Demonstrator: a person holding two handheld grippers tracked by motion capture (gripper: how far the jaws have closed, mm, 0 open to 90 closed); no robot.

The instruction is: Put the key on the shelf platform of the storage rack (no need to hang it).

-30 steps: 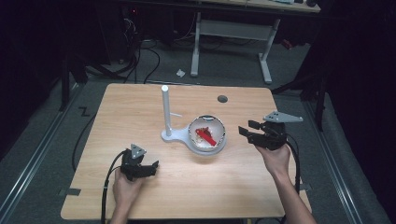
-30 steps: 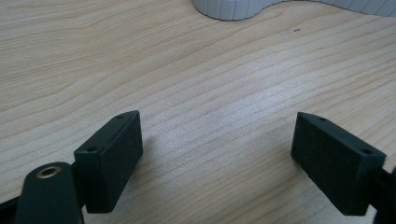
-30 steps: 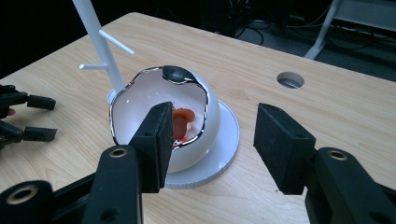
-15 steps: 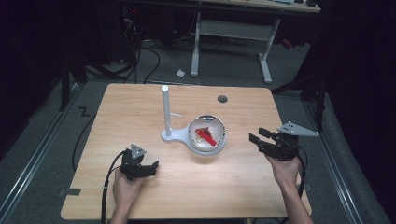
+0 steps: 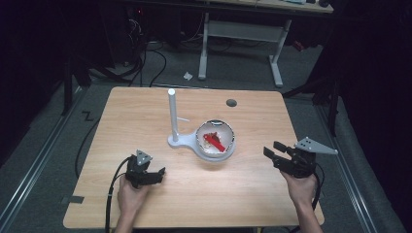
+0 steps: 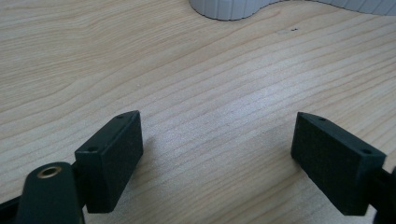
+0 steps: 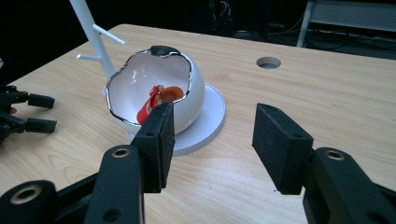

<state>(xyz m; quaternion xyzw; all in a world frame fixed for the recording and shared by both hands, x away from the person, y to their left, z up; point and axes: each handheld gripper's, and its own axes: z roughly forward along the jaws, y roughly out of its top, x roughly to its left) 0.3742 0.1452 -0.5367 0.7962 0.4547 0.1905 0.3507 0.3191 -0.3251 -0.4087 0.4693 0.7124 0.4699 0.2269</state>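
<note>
From the high view, your left gripper (image 5: pixel 154 175) rests at 7 o'clock on the tabletop (image 5: pixel 145 111), your right gripper (image 5: pixel 273 151) at 4 o'clock; the white bowl (image 5: pixel 228 145) sits near centre. In the left gripper view, its jaws stand wide apart over bare wood. In the right gripper view, the jaws are apart and empty, with the bowl (image 7: pixel 194 93) and its red piece (image 7: pixel 148 103) at 11 o'clock.

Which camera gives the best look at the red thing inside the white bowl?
The right gripper view: the red thing sits close, seen through the bowl's open side. The high view shows it small from above. The left gripper view catches a bit of white base.
</note>
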